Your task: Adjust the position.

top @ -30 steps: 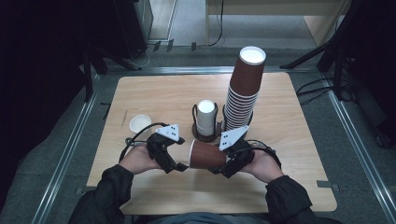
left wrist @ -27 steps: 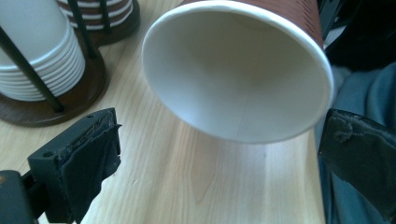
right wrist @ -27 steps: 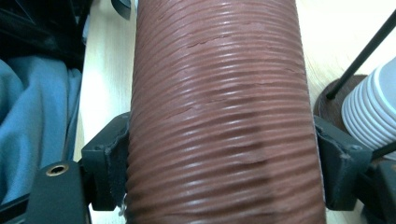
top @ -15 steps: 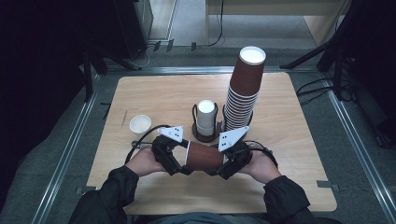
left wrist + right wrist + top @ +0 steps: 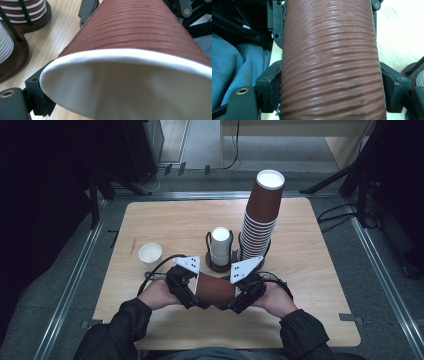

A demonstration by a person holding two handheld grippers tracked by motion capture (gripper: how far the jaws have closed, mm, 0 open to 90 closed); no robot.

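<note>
A small white cup (image 5: 150, 253) stands alone at the left of the desk (image 5: 320, 270). Near the front edge, the left gripper (image 5: 192, 292) has just been closing its jaws on the white-rimmed mouth end of a brown ribbed paper cup (image 5: 216, 289), the rim squeezed slightly out of round. The cup lies sideways between both hands, just above the desk. The right gripper (image 5: 235, 299) pinches the cup's narrower end, pads pressed on both sides. Behind, a holder (image 5: 220, 265) carries a short white-topped stack, and a tall stack of brown cups (image 5: 262, 215) leans to its right.
</note>
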